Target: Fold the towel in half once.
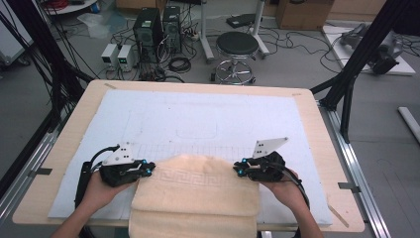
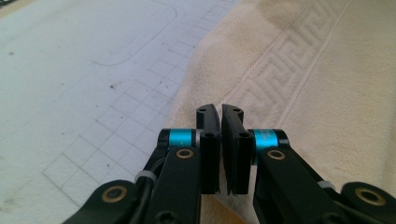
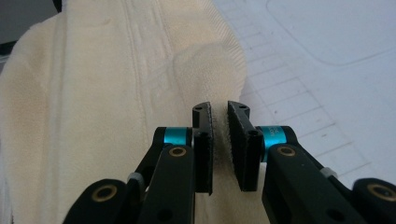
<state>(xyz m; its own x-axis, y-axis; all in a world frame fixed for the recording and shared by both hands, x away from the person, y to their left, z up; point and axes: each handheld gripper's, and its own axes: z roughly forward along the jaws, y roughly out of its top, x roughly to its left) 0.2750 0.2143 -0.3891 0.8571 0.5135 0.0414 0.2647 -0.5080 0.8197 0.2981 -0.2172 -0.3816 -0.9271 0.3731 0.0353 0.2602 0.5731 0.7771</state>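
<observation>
Folding looks to be the step we have in hand: the cream-coloured terry towel with a woven key-pattern border (image 1: 195, 191) lies on the white gridded mat (image 1: 208, 119) at the near edge of the table, part of it hanging over that edge. We hold our left gripper (image 1: 150, 168) at the towel's far left corner and our right gripper (image 1: 238, 168) at its far right corner.

In the left gripper view the jaws of the left gripper (image 2: 220, 122) stand nearly together over the towel's (image 2: 299, 79) edge, and we judge them pinched on the cloth. In the right gripper view the right gripper (image 3: 219, 122) shows a narrow gap with towel (image 3: 107, 93) pile between the pads, so it too seems to grip.

Next, we judge, both corners must rise together and travel evenly, keeping the edge taut.

No containers stand on the mat.
</observation>
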